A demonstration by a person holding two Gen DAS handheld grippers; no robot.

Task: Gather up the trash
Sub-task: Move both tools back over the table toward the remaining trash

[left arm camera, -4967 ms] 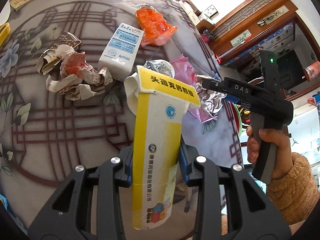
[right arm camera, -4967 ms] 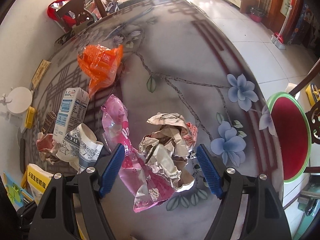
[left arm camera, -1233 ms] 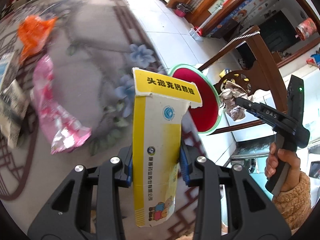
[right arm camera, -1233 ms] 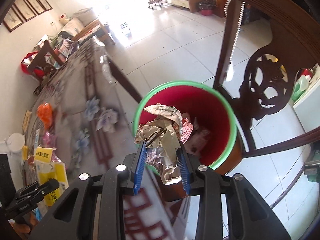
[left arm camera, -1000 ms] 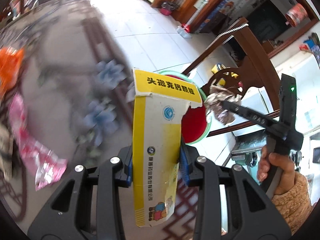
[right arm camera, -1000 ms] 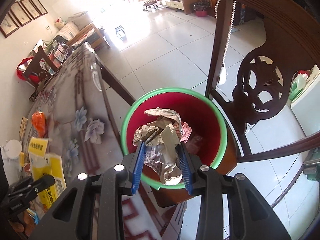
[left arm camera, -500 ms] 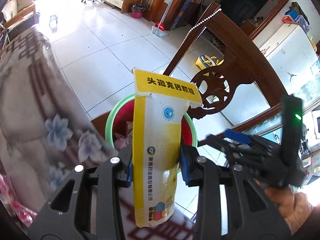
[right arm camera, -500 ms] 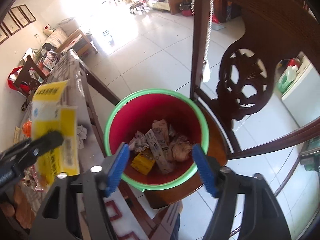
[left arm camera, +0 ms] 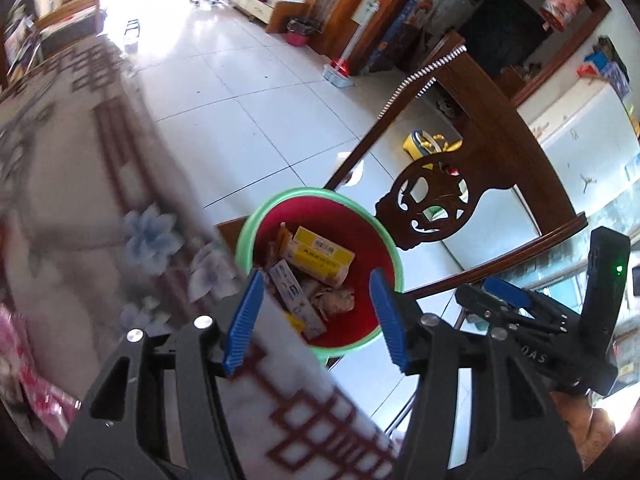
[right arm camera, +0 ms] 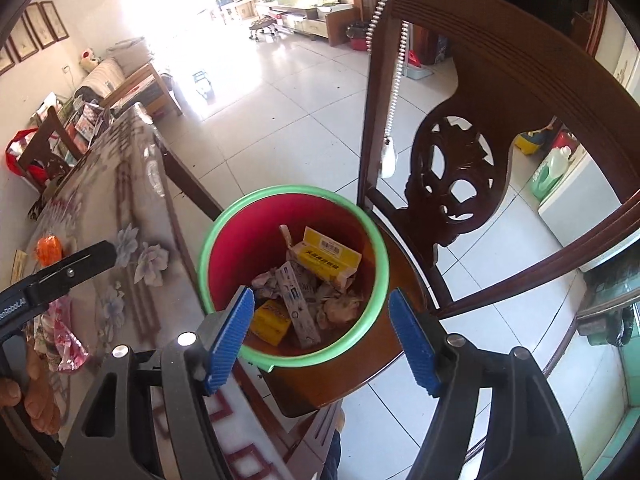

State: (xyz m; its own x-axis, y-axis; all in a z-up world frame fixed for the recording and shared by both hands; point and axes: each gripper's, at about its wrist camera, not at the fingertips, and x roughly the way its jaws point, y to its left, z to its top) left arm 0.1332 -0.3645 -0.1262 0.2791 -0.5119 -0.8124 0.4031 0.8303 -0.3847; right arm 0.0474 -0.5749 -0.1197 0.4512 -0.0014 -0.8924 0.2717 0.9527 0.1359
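Observation:
A red bin with a green rim (left arm camera: 276, 204) (right arm camera: 208, 248) stands on a wooden chair seat beside the table. Inside lie a yellow box (left arm camera: 322, 254) (right arm camera: 328, 260), a crumpled foil ball (right arm camera: 342, 306), a smaller yellow carton (right arm camera: 270, 320) and other wrappers. My left gripper (left arm camera: 316, 314) hangs over the bin; its jaws are opening, with nothing between them. My right gripper (right arm camera: 322, 334) is also above the bin, open and empty. Each gripper shows in the other's view: the right gripper (left arm camera: 480, 294) at the right, the left gripper (right arm camera: 100, 258) at the left.
The carved wooden chair back (right arm camera: 460, 160) rises just behind the bin. The flower-patterned table (left arm camera: 80, 220) (right arm camera: 132, 216) runs along the left, with a pink wrapper (right arm camera: 66, 334) and an orange bag (right arm camera: 50, 248) on it. White tiled floor (right arm camera: 280, 120) lies beyond.
The yellow box has left my left gripper and now lies in the bin, and those jaws have spread. The right gripper dropped the foil ball into the bin and opened.

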